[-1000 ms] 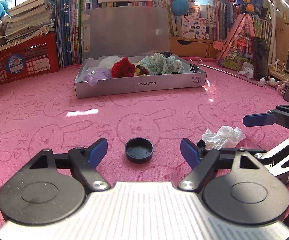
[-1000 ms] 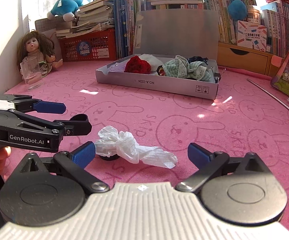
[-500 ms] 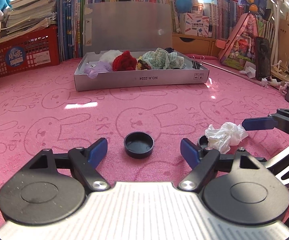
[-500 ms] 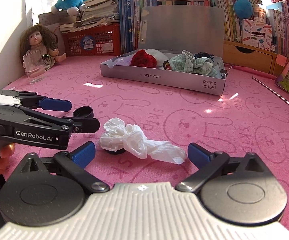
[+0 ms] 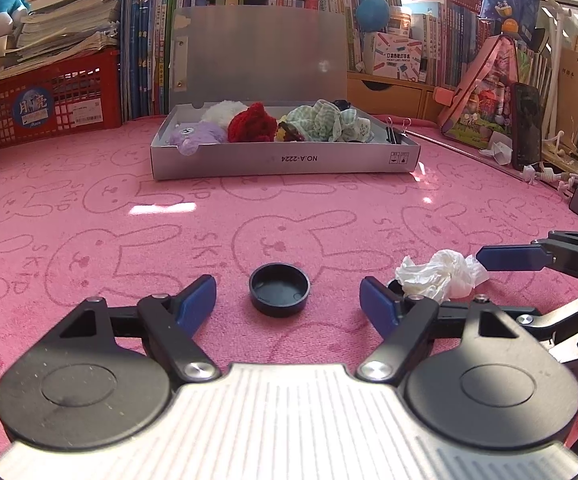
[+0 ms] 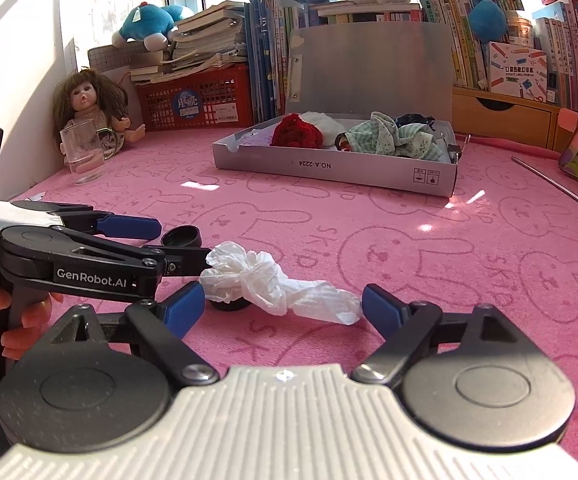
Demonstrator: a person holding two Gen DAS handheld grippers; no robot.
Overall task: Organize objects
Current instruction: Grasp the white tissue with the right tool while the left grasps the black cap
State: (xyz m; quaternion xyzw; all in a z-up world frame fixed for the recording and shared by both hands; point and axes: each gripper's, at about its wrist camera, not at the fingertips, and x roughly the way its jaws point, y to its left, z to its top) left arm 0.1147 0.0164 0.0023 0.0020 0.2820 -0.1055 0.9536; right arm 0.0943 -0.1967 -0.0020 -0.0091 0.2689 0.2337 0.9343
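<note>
The grey box (image 5: 281,158) stands open at the far side of the pink desk (image 5: 89,216) and already holds soft items: a purple plush toy (image 5: 199,136), a red knitted piece (image 5: 253,122) and green checked cloth (image 5: 325,124); that portion of the sorting appears done. Two items remain on the desk in front; a black cap (image 5: 280,289) lies mouth-up between the fingers of the left gripper (image 5: 288,300), which stand apart and do not touch it; a crumpled white tissue (image 6: 273,284) lies just beside it, resting partly on a small dark object that cannot be identified. The right gripper (image 6: 277,306) straddles the tissue; its fingers have just been closing, with the tissue between them, yet the pads are not visibly pressing on it. Judged from this layout, the cap and the tissue are still to be picked up and placed.
</note>
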